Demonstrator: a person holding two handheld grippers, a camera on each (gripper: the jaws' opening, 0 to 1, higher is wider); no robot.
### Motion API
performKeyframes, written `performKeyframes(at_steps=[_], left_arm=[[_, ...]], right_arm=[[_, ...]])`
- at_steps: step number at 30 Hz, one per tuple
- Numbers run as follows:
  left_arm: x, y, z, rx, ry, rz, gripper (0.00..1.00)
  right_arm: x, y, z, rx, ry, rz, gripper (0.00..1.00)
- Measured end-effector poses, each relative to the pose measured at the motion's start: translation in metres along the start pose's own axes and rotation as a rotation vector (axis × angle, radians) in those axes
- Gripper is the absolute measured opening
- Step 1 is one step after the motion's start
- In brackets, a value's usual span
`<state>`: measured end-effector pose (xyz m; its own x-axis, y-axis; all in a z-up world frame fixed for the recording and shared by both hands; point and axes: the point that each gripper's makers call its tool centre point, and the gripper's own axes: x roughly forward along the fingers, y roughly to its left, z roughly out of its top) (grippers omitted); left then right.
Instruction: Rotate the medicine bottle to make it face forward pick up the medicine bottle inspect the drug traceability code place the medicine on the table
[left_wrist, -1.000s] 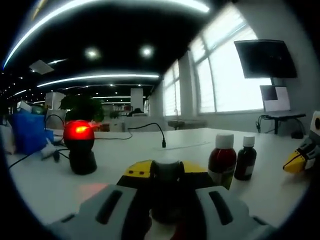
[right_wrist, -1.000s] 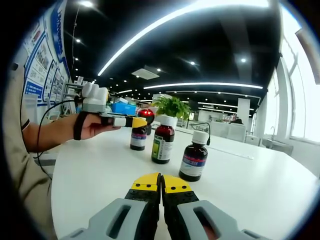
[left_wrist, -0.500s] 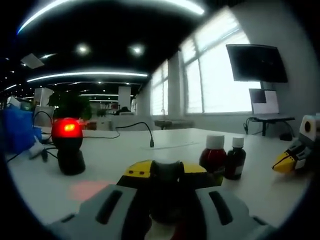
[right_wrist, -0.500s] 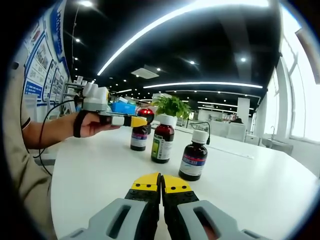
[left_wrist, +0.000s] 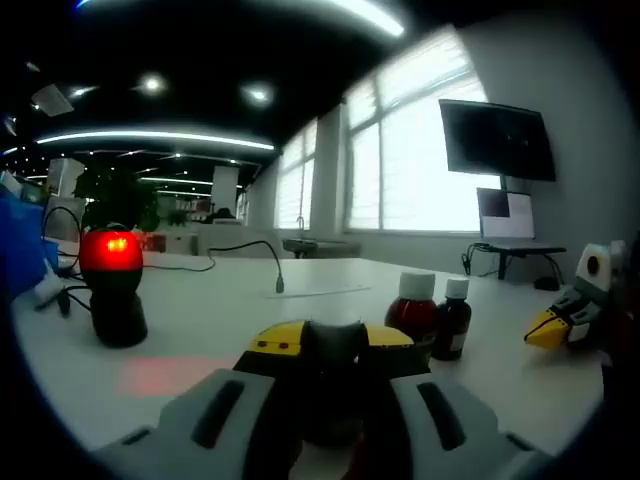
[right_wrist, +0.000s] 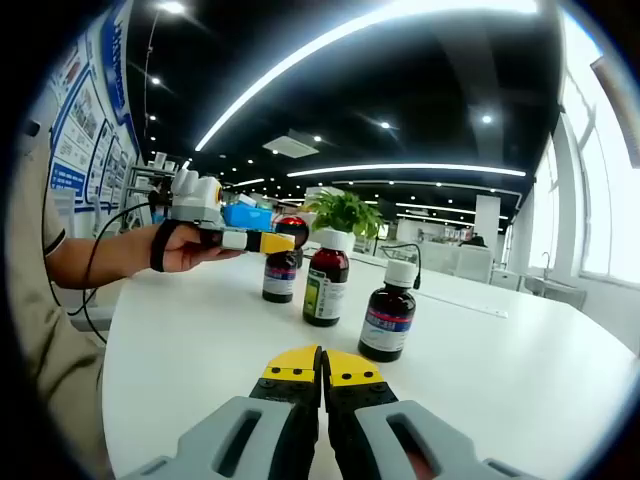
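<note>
Our left hand-held gripper (left_wrist: 330, 345) grips a dark medicine bottle (left_wrist: 332, 385) between its yellow-tipped jaws; from the right gripper view we see it held up over the bench (right_wrist: 560, 380), carried by a hand (right_wrist: 180, 250). Our right hand-held gripper (right_wrist: 322, 365) sits low over the bench with its jaws pressed together and nothing between them. We judge the pick-up done and the code inspection under way, since a scanner with a red glowing head (left_wrist: 112, 285) stands just ahead; setting the bottle down is left. Three more bottles, two smaller (right_wrist: 279, 277) (right_wrist: 387, 312) and a taller one (right_wrist: 325, 285), stand on the bench.
</note>
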<state>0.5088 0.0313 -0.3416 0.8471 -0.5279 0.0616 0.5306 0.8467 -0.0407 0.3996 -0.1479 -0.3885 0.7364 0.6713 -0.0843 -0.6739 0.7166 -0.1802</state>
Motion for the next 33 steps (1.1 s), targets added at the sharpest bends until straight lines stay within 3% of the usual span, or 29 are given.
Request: performKeyframes(at_steps=[13,22,30,33], left_arm=[[-0.0005,-0.0056,0.0001,-0.007,-0.028,-0.103,0.11],[0.0007,-0.0066,0.0003,-0.004,-0.024,-0.123,0.11],[0.0002,-0.0054,-0.0054,-0.006,-0.001,-0.106,0.15],[-0.0024,-0.0048,-0.0005,-0.016,-0.022,-0.097,0.17]], right_arm=[[-0.0001,0.0008,0.0003,-0.001,0.0,0.0,0.0],[0.0002,0.0012,0.0003,-0.001,0.001,0.0,0.0],[0.0,0.0019,0.0007,-0.005,-0.001,0.0,0.0],[0.0001,0.0019,0.0007,-0.005,-0.001,0.0,0.0]])
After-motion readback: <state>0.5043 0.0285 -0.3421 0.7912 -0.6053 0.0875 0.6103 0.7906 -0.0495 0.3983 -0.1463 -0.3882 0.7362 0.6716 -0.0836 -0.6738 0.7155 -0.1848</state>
